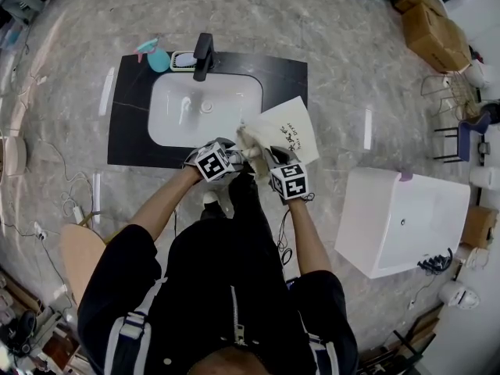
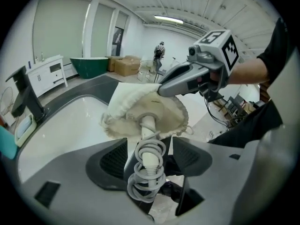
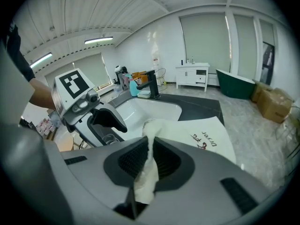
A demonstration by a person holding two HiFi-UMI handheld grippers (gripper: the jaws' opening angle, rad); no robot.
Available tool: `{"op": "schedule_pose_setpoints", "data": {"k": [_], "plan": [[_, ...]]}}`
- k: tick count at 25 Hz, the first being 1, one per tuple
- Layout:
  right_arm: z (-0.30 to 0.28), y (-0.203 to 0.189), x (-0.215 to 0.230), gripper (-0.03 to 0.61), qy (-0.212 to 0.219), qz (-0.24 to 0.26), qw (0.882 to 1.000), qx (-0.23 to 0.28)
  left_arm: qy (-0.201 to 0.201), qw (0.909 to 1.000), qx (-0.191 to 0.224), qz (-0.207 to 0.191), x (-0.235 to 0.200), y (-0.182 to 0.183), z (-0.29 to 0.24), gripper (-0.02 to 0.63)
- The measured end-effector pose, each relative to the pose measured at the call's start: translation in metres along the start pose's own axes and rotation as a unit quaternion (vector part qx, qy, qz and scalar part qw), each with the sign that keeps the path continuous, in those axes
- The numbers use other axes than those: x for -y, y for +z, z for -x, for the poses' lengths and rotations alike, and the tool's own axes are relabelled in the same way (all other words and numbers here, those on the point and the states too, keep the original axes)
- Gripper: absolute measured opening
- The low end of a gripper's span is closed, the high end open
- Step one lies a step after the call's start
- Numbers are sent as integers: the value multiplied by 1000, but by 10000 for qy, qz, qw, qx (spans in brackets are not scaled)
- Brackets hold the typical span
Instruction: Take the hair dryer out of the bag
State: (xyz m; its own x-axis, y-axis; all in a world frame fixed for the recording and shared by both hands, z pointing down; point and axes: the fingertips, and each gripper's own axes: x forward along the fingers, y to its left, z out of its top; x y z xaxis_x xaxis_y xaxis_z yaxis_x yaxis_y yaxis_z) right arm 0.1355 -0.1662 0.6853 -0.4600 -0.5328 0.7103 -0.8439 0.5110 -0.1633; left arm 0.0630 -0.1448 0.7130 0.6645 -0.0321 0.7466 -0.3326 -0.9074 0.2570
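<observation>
A cream drawstring bag [image 1: 287,131] with print on it lies on the black counter [image 1: 129,123], right of the basin. Its gathered mouth [image 2: 140,109] faces the left gripper. A white hair dryer handle [image 2: 149,124] and its coiled cord [image 2: 147,170] stick out of it. My left gripper [image 2: 149,146] stands open, the coiled cord lying between its jaws; I see no pad pressing on it. My right gripper [image 3: 151,146] is shut on the bag's cloth edge [image 3: 149,172], and its tip [image 2: 163,90] shows at the bag's rim. The dryer's body is hidden in the bag.
A white basin [image 1: 205,108] with a black faucet [image 1: 203,55] sits left of the bag. A blue spray bottle [image 1: 155,57] and a soap dish [image 1: 183,59] stand behind it. A white tub [image 1: 402,221] stands at the right, cardboard boxes [image 1: 433,30] beyond.
</observation>
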Motion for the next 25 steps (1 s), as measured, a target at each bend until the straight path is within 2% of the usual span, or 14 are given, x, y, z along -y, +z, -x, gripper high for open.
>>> {"op": "schedule_pose_setpoints", "data": {"k": [3,10,15,25], "plan": [[0,-1,-1,46,17,-29,10000,9,-49,9995,-243,-212,0,-6,-17,307],[2,-5,-1,46,84,-101,9999,86,-142,9988,-379,-264,0,-2,-39,305],[5,-6,1,46,83,-145,9998,117,-222,9955,-790,-476,6,-9,-54,305],[7,-8,7,46,79,-217,9996,147,-142,9897,-1257,-673,5,-10,-79,305]]}}
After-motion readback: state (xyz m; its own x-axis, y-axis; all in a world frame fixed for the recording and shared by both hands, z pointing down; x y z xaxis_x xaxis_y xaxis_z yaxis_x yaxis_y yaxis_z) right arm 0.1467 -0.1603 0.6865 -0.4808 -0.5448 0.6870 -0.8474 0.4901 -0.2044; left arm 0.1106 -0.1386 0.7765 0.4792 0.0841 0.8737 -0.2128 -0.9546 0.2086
